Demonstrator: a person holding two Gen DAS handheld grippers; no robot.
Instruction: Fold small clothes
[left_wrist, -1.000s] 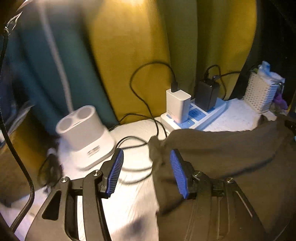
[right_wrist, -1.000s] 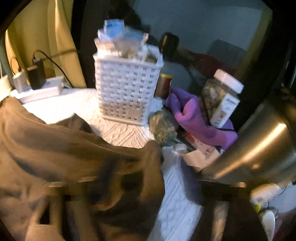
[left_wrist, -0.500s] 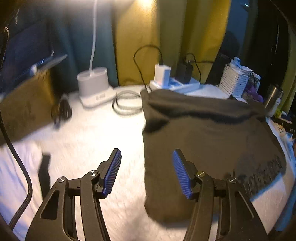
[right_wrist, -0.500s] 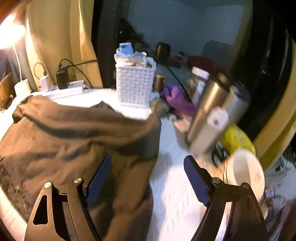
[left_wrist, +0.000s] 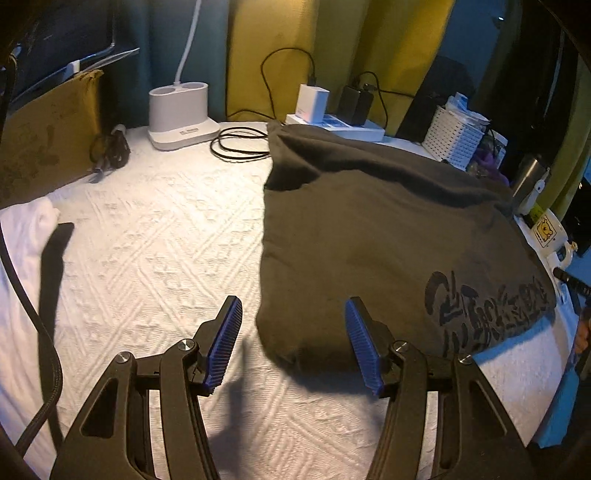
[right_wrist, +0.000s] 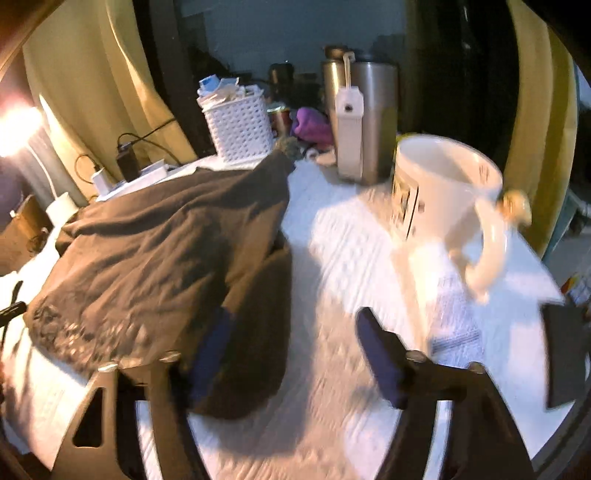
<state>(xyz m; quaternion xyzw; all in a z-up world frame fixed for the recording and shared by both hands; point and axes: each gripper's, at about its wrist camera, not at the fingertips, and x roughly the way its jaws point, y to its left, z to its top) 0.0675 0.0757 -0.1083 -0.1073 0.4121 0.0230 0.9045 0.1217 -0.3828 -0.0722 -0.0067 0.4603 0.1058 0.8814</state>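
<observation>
You are pulling both grippers back to the brown shirt's (left_wrist: 388, 221) near corners. Left gripper (left_wrist: 293, 341) is gaping, empty; right gripper (right_wrist: 291, 354) is closing, gripping nothing. Next: pinch both corners.

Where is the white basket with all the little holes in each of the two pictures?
Left wrist view: the white basket stands far back at the upper right, behind the brown shirt.
Right wrist view: the basket stands at the upper middle, left of the steel tumbler, behind the shirt's far corner.
Shared landmark: the white power strip with chargers plugged in, left of the basket in both views.
</observation>
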